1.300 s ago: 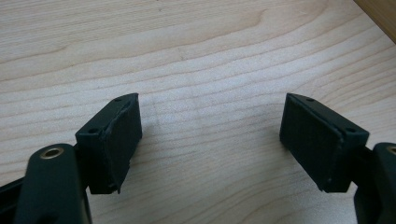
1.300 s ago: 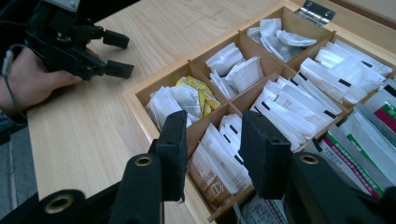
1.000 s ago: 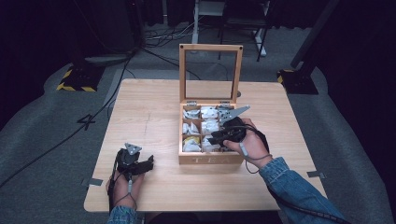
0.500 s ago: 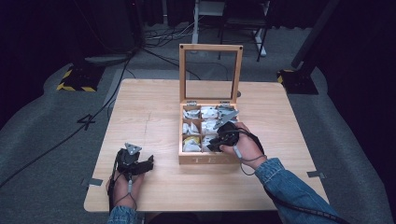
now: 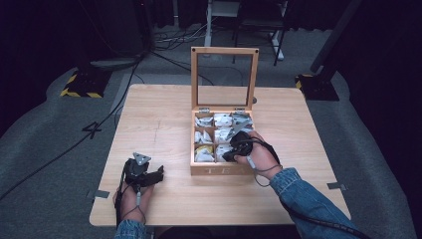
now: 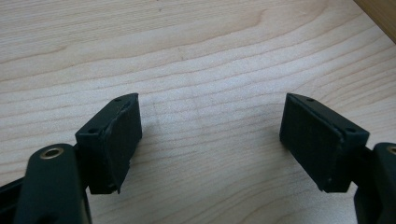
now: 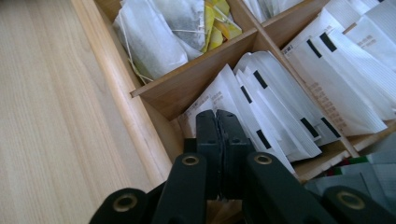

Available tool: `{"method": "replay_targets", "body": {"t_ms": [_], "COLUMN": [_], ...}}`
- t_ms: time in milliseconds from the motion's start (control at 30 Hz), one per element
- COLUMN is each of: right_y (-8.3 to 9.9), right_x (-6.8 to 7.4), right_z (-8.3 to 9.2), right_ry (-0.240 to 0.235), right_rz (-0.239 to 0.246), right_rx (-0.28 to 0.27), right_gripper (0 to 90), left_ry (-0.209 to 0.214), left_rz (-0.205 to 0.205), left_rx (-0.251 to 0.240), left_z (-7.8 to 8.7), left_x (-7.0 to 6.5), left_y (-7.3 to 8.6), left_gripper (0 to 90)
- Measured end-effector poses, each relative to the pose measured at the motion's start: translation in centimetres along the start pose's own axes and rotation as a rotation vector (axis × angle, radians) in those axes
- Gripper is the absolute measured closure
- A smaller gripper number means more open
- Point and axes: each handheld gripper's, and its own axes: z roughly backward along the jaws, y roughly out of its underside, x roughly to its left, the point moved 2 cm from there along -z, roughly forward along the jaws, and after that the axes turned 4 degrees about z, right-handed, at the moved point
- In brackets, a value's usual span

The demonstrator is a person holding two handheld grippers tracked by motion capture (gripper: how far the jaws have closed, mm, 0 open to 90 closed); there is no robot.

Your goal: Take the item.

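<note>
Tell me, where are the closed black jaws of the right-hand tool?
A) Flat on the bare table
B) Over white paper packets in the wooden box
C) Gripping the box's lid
B: the right gripper has its jaws pressed together above the white packets in the wooden box.

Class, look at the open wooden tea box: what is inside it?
The wooden tea box holds white tea sachets in divided compartments; one has bags with yellow tags. The right hand-held gripper covers part of the near-right compartment.

Pale, matt wooden table (image 5: 164, 119) with visible grain; smooth wooden box (image 7: 149, 119) holding white paper sachets (image 7: 261, 98).
</note>
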Motion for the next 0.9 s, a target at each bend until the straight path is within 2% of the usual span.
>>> {"method": "replay_targets", "body": {"t_ms": [300, 500, 633, 900], "right_y": [-0.3, -0.9, -1.3, -1.5], "right_x": [0.3, 0.0, 0.0, 0.2], "right_z": [0.7, 2.3, 3.7, 5.3], "right_ry": [0.004, 0.012, 0.035, 0.050], "right_rz": [0.038, 0.043, 0.040, 0.023], "right_rx": [0.000, -0.050, -0.108, -0.180], "right_gripper": [90.0, 90.0, 90.0, 90.0], "left_ry": [0.000, 0.000, 0.000, 0.000], "left_rz": [0.000, -0.001, 0.000, -0.001], "left_rx": [0.000, 0.000, 0.000, 0.000], "left_z": [0.0, 0.0, 0.0, 0.0], "left_x": [0.0, 0.0, 0.0, 0.0], "left_y": [0.0, 0.0, 0.0, 0.0], "left_gripper": [21.4, 21.4, 21.4, 21.4]}}
